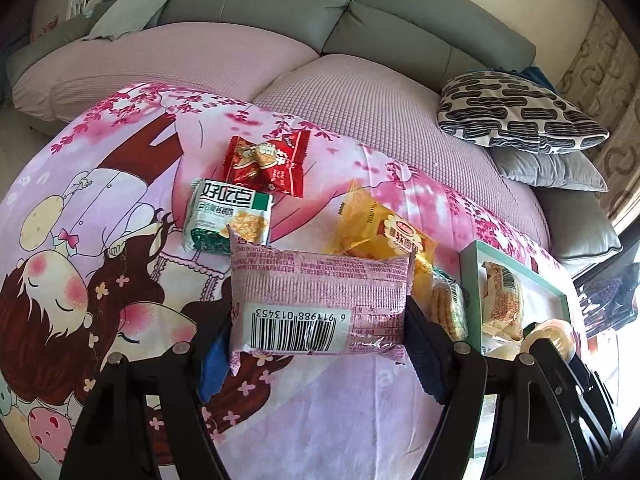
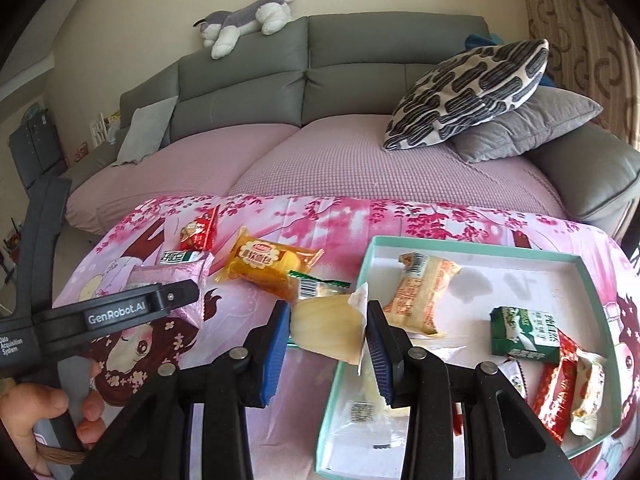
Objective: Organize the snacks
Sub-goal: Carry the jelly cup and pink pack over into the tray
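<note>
Pink snack packet is clamped in the left gripper; the right gripper clamps a pale yellow pastry at the teal-rimmed tray. Next, judged: release both into it.

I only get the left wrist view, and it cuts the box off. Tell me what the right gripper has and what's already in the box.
Observer: The right gripper is shut on a pale pastry in clear wrap, over the left rim of the box.
Operator: Go on, give me the box's far side.
Observer: A green packet sits near the right wall.
Operator: Keep going, the near corner.
Observer: Red packets lie there, with a cream one against them.
</note>
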Demonstrator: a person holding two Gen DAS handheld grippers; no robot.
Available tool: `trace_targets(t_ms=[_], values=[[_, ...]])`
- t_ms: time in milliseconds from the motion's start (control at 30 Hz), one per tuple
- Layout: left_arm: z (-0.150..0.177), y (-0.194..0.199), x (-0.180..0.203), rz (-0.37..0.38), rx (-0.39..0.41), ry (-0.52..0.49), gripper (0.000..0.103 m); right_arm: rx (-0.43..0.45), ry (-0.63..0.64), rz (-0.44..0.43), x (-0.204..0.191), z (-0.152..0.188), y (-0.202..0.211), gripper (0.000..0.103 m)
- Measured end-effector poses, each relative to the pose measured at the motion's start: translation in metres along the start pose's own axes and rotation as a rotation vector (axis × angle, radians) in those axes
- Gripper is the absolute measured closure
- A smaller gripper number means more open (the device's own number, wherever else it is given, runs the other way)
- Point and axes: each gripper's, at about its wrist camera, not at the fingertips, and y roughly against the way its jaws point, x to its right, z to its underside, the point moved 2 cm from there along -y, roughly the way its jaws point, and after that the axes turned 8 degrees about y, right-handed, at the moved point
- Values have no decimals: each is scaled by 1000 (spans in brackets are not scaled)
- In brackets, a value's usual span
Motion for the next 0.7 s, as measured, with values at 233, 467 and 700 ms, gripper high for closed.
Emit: trace_targets(t_ms=[233,467,700], values=[[5,0,23,23,1,-53,26,24,-102,97,51,3,15,63],[4,3,51,35,17,-110,26,28,-204,200,103,12,25,63],[7,0,101,88,8,-196,26,38,-284,258,144,16,27,63]])
